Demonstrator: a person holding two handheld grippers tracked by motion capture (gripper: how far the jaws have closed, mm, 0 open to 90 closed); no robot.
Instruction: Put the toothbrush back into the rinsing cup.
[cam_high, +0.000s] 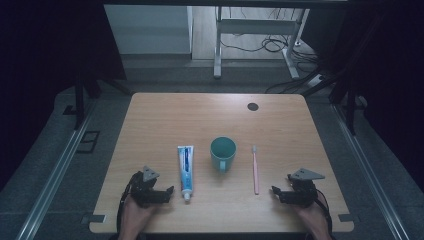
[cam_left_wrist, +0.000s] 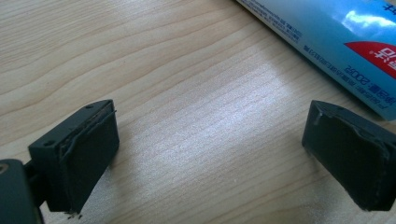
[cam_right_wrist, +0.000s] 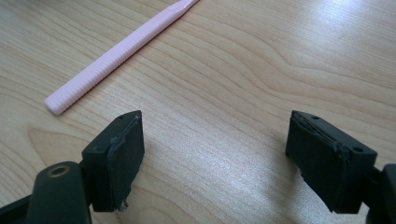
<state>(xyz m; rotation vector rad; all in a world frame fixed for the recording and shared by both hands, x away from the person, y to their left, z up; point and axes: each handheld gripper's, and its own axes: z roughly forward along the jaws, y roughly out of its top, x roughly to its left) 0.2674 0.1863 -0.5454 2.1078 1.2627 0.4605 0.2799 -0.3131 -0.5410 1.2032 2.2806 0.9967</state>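
both grippers, left (cam_high: 169, 191) and right (cam_high: 276, 192), rest with jaws open, empty, flanking toothpaste (cam_high: 185, 170) and toothbrush (cam_high: 255, 170).

Your table (cam_high: 165, 120) is light wood-grain laminate, smooth, with a soft satin sheen where the light falls in both gripper views. The toothpaste tube (cam_high: 185, 170) looks like glossy plastic film, blue and white with printed lettering and a red patch. The toothbrush (cam_high: 255, 170) is pale pink matt plastic, and you can see fine ribbing along its handle. The mug (cam_high: 223, 153) looks like smooth teal ceramic or plastic; which one cannot be told. The pads (cam_left_wrist: 88, 158) on your left gripper (cam_high: 167, 192) are matt black rubber, frayed at the edges, as are those (cam_right_wrist: 122, 161) on your right gripper (cam_high: 276, 191).
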